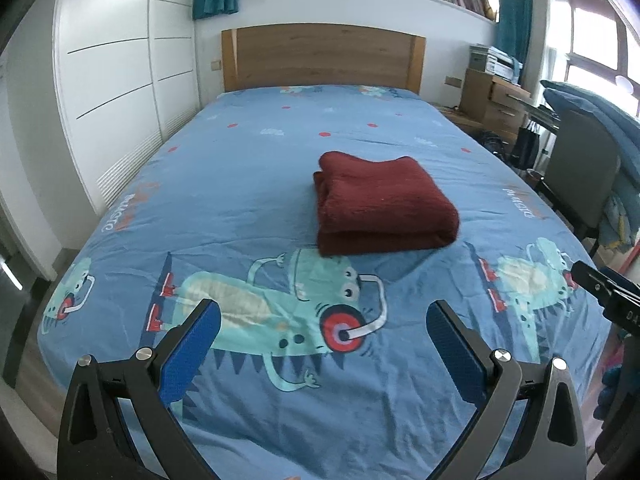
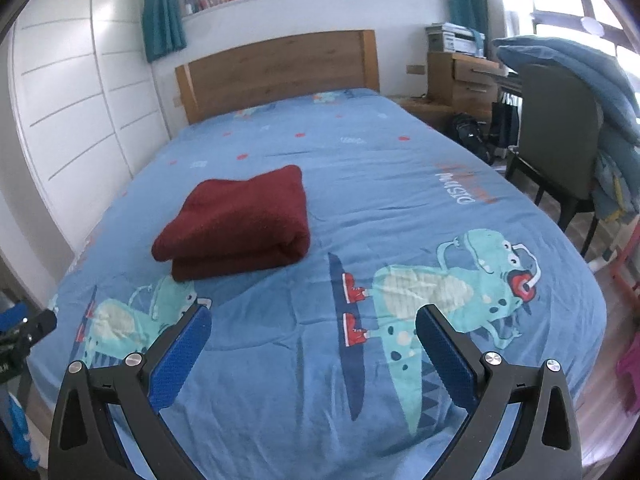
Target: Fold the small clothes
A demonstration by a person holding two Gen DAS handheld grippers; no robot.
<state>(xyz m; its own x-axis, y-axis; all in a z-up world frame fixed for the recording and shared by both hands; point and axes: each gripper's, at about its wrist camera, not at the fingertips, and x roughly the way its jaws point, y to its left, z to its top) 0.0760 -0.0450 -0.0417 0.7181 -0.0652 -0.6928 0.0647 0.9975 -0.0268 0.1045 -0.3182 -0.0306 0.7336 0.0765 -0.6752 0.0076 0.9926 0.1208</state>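
A dark red garment (image 1: 382,204) lies folded into a thick rectangle on the blue dinosaur-print bed sheet (image 1: 248,184). It also shows in the right wrist view (image 2: 240,222), left of centre. My left gripper (image 1: 323,320) is open and empty, held above the foot of the bed, well short of the garment. My right gripper (image 2: 313,322) is open and empty, also near the foot of the bed, to the right of the garment. The right gripper's tip (image 1: 604,286) shows at the right edge of the left wrist view.
A wooden headboard (image 1: 322,56) stands at the far end. White wardrobe doors (image 1: 116,80) line the left side. A dark chair (image 2: 556,136) draped with blue bedding (image 2: 588,80) and a wooden drawer unit (image 2: 464,80) stand to the right of the bed.
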